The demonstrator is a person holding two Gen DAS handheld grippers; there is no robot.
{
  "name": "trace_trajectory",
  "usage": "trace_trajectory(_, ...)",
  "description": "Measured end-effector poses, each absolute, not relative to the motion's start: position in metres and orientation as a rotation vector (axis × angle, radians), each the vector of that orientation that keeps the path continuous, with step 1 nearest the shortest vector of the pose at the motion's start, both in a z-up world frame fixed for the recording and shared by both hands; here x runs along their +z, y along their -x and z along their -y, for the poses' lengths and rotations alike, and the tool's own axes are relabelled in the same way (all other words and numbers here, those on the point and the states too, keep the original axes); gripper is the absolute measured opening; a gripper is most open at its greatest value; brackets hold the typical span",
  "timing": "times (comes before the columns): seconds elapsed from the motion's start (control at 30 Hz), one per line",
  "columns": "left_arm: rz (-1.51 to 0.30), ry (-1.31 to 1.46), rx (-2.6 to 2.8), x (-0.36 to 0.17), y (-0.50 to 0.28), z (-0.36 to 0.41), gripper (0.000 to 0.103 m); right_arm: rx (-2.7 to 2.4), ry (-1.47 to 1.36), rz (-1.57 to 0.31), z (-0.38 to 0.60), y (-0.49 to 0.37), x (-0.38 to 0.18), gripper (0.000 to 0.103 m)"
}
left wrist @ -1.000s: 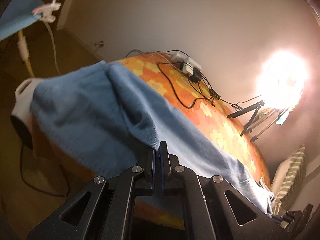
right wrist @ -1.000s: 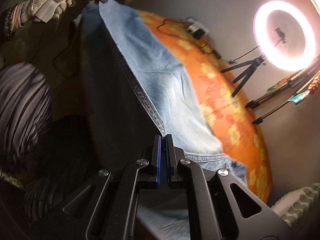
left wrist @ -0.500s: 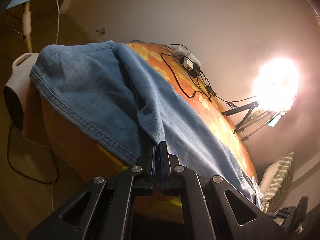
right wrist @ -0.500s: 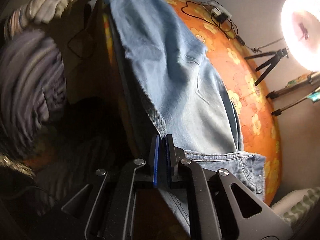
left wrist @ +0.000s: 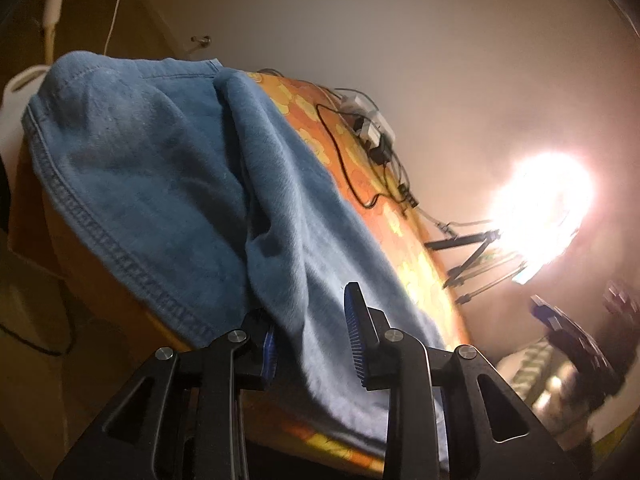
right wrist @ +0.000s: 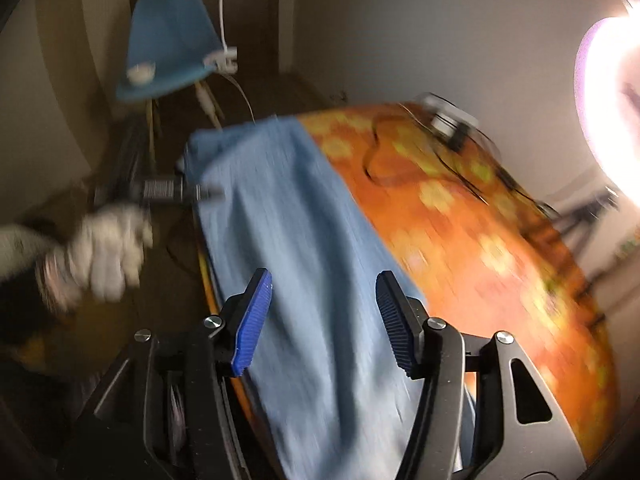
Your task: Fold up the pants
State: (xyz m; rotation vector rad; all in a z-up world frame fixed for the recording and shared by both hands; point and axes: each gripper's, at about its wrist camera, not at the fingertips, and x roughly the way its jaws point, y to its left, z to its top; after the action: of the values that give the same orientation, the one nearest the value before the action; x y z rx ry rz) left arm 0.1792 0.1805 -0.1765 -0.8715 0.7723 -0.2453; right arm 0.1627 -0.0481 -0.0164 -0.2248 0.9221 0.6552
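Blue jeans (left wrist: 160, 184) lie lengthwise along the near edge of the orange flowered table (left wrist: 384, 216), one leg laid over the other. My left gripper (left wrist: 308, 308) is at their near edge and its jaws are opening. A soft fold of denim hangs between them against the left pad, and the right pad stands off the cloth. In the right wrist view my right gripper (right wrist: 324, 276) hovers over the jeans (right wrist: 288, 220), jaws opening wide with nothing pinched. A gloved hand (right wrist: 100, 256) holds the left gripper (right wrist: 200, 194) at the far end of the jeans.
A power strip (left wrist: 372, 128) with black cables lies on the far part of the table (right wrist: 480, 240). A ring light (left wrist: 540, 208) on a tripod glares at the right. A blue chair (right wrist: 168, 44) stands beyond the table's end. A white object (left wrist: 12, 112) sits on the floor at left.
Both grippers were shut on the jeans' edge and have let go, their jaws now apart. The right gripper has swung up and along over the jeans. The jeans have settled onto the table.
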Motion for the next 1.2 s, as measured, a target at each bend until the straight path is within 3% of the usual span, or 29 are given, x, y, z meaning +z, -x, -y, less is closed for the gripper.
trace_trajectory(0.4, -0.718, 0.950, -0.219, -0.174, -0.204, -0.203, 0.028, 0.738, 0.087, -1.066, -0.074, -0.329, -0.108, 0.057)
trace_trajectory(0.97, -0.672, 0.869, -0.170, -0.166, -0.219, -0.206, 0.028, 0.760, 0.057, -1.186, -0.139, -0.408, -0.180, 0.058)
trace_trajectory(1.0, -0.668, 0.851, -0.168, -0.165, -0.218, -0.205, 0.027, 0.763, 0.075, -1.187, -0.143, -0.407, -0.182, 0.051)
trace_trajectory(1.03, -0.666, 0.828, -0.171, -0.163, -0.216, -0.202, 0.026, 0.761, 0.089, -1.189, -0.146, -0.407, -0.183, 0.033)
trace_trajectory(1.07, -0.664, 0.807, -0.165, -0.161, -0.215, -0.200, 0.026, 0.758, 0.101, -1.187, -0.149, -0.406, -0.184, 0.026)
trace_trajectory(1.13, -0.655, 0.782, -0.161, -0.159, -0.216, -0.198, 0.014, 0.768, 0.096, -1.177, -0.150, -0.404, -0.182, 0.008)
trace_trajectory(1.2, -0.644, 0.766, -0.153, -0.156, -0.213, -0.198, 0.011, 0.766, 0.115, -1.156, -0.151, -0.400, -0.178, 0.005)
